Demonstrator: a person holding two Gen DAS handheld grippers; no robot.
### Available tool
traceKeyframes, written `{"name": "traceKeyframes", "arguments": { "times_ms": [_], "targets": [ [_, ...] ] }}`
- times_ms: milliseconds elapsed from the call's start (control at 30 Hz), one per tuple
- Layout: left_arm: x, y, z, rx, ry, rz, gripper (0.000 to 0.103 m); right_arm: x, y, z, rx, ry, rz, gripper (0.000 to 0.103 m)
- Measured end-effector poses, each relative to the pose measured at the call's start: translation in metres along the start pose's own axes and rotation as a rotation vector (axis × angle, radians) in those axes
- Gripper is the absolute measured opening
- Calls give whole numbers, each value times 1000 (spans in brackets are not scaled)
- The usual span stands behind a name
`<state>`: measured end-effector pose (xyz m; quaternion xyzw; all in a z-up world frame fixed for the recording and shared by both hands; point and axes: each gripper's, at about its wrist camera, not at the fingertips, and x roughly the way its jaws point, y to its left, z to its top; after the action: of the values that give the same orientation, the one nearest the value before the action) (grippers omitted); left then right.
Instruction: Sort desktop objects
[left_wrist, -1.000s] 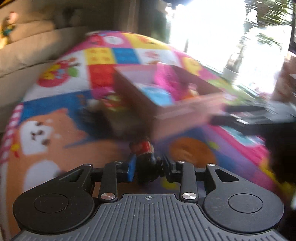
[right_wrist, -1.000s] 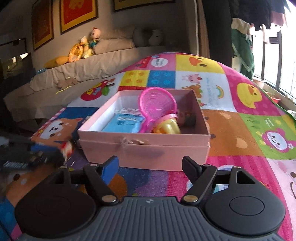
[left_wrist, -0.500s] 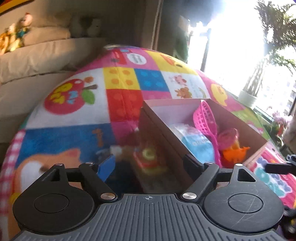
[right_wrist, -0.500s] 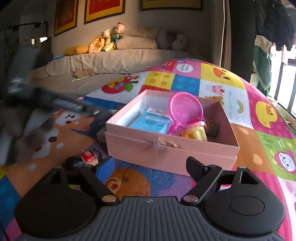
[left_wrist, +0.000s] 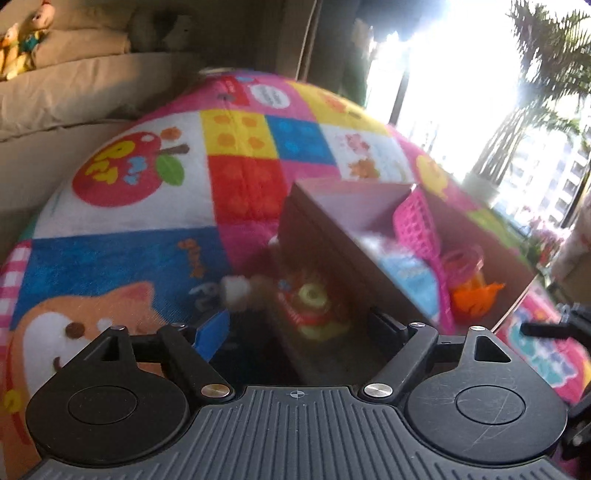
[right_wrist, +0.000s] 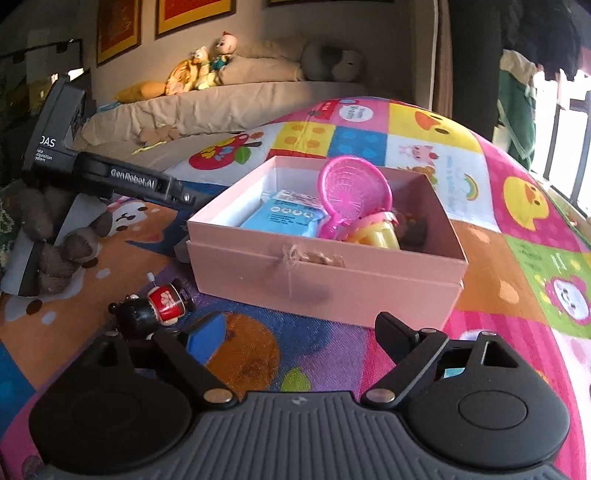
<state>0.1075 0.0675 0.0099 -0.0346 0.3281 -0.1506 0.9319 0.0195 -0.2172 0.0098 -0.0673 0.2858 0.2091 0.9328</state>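
Both standing released: left gripper (left_wrist: 299, 326) at lower centre, right gripper (right_wrist: 299, 338) below pink box (right_wrist: 325, 275), jaws just opening, gripping nothing.

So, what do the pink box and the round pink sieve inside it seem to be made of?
The pink box looks like matte cardboard: flat straight walls, dull surface, and a twine tie at its front. The pink sieve looks like glossy moulded plastic: a shiny rim and a fine regular grid. Neither can be confirmed from looks alone.
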Motion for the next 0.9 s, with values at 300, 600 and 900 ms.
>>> {"name": "traceKeyframes", "arguments": {
  "times_ms": [300, 600, 900],
  "targets": [
    [5, -10, -5, 36, -14, 68, 86, 34, -7, 26, 20, -28, -47, 86],
    [9, -28, -2, 106, -41, 137, 50, 14, -21, 17, 30, -40, -76, 86],
    [-24, -34, -23, 124, -55, 104, 47, 11, -108, 52, 245, -94, -195, 97]
  ]
}}
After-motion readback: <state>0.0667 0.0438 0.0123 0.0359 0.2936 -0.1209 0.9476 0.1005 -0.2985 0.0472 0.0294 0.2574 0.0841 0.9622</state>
